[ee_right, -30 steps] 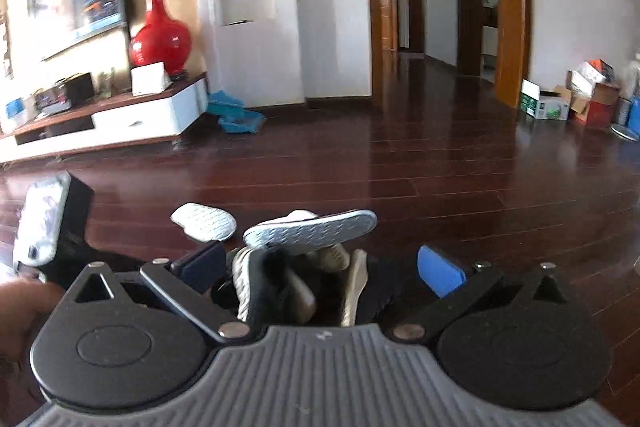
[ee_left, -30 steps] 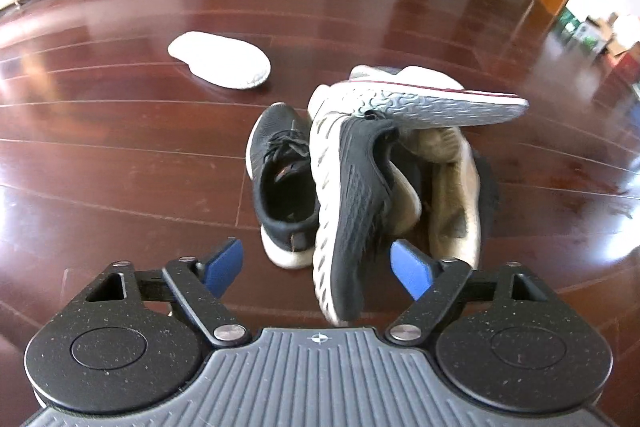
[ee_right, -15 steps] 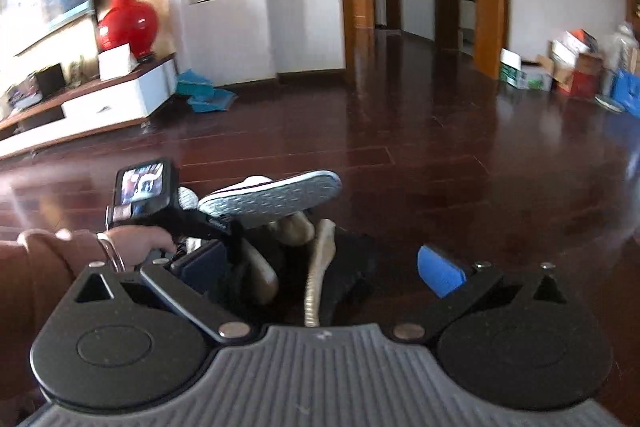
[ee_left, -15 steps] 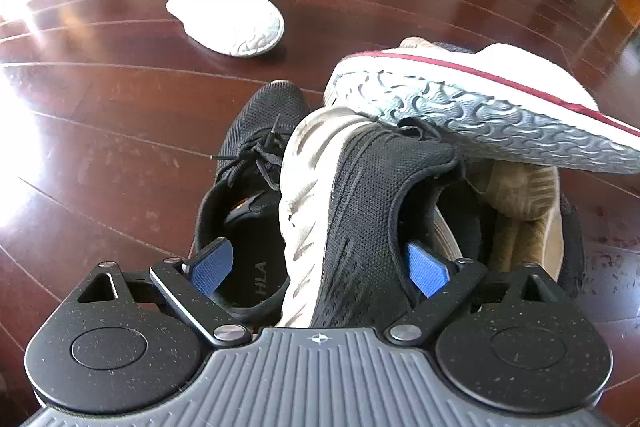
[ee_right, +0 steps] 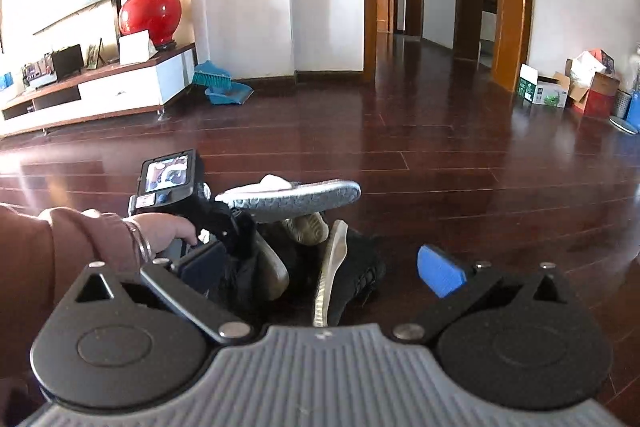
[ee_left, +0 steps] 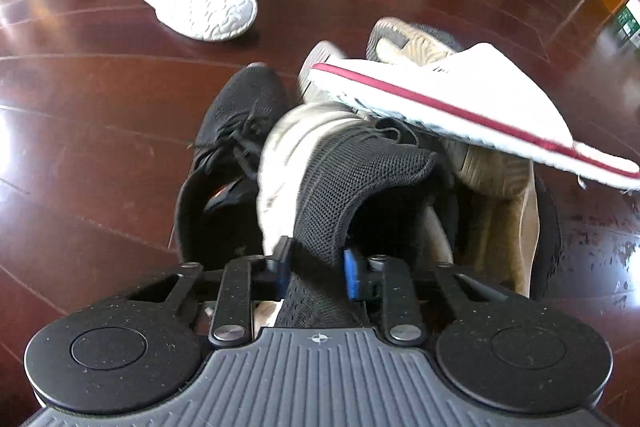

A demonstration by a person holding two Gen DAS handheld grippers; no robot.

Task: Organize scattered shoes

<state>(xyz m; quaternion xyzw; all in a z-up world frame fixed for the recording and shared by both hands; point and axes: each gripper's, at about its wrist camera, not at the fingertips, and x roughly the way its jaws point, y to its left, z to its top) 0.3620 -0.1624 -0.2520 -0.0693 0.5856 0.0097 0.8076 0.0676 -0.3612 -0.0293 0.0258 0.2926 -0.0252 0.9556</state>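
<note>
Pinching the knit collar of a black sneaker (ee_left: 352, 187), the left hand-held gripper (ee_left: 316, 263) has its blue pads pressed against the fabric on both sides. That shoe lies on its side in a pile on the floor (ee_left: 100, 107), just ahead of the fingers. A white slipper (ee_left: 460, 99) rests atop the pile, ahead and right. Another black sneaker (ee_left: 236, 131) sits just left. The right hand-held gripper (ee_right: 320, 267) hangs spread wide, empty, behind the pile.
</note>
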